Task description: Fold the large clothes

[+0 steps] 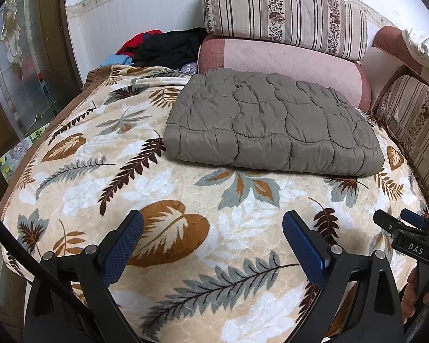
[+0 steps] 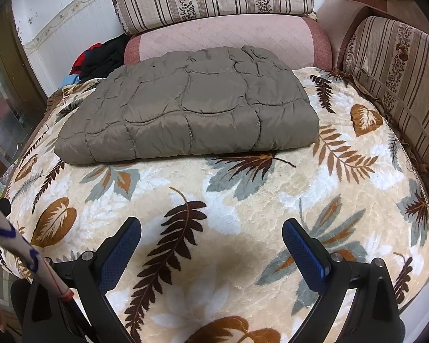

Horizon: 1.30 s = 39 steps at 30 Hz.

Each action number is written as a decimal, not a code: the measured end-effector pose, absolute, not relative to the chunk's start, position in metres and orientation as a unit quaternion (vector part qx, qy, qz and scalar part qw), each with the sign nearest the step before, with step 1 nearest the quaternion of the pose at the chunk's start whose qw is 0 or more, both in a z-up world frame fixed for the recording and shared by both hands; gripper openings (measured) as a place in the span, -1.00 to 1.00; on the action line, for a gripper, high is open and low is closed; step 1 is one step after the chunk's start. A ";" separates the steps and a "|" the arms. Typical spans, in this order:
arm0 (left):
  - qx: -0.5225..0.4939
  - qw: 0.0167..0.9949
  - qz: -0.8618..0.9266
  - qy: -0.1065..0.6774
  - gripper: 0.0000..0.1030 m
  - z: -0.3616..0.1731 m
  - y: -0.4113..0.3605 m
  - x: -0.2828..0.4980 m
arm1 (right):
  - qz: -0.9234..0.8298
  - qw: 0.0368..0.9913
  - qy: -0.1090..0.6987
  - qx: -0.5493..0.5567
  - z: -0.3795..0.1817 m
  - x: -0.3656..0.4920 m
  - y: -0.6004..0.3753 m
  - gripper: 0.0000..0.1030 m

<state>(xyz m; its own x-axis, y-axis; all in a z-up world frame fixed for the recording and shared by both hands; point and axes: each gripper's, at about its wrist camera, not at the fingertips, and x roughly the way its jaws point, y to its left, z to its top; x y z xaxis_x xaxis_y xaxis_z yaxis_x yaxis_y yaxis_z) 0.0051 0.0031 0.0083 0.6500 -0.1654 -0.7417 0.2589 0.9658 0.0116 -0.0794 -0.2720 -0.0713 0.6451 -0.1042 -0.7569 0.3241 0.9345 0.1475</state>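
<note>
Both sets of jaws stand wide apart and hold nothing: the left gripper (image 1: 213,235) hangs over bare leaf-print blanket (image 1: 163,188), and the right gripper (image 2: 211,238) does the same just alongside it, its black frame showing at the lower right edge of the left view. Out ahead of both, well clear of the blue pads, lies the quilted grey-brown coat (image 2: 191,105), a compact, puffy rectangle with squared sides resting flat on the blanket. By the look of it the folding of this piece is done or very nearly so; no sleeve or hem trails out on the sides I can see, though its far edge against the pink cushion (image 1: 286,60) is hidden, so a loose flap back there can't be ruled out. If anything is left, it's a tidy-up, or the next garment from the dark heap of clothes (image 1: 163,48) in the far left corner. Room to work is generous in front and to the left, where the blanket runs to its brown border; the right side is tighter, hemmed in by the striped cushion (image 2: 397,65), and the back is closed off by the stacked cushions.
</note>
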 end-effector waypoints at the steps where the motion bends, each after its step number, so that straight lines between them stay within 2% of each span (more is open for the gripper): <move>1: 0.059 0.906 -0.117 0.402 0.90 0.007 0.003 0.005 | -0.120 0.896 0.404 0.136 -0.072 -0.079 -0.272 0.96; 39: 0.090 0.892 -0.120 0.426 0.90 -0.007 -0.018 0.022 | -0.126 0.891 0.405 0.161 -0.087 -0.073 -0.300 0.96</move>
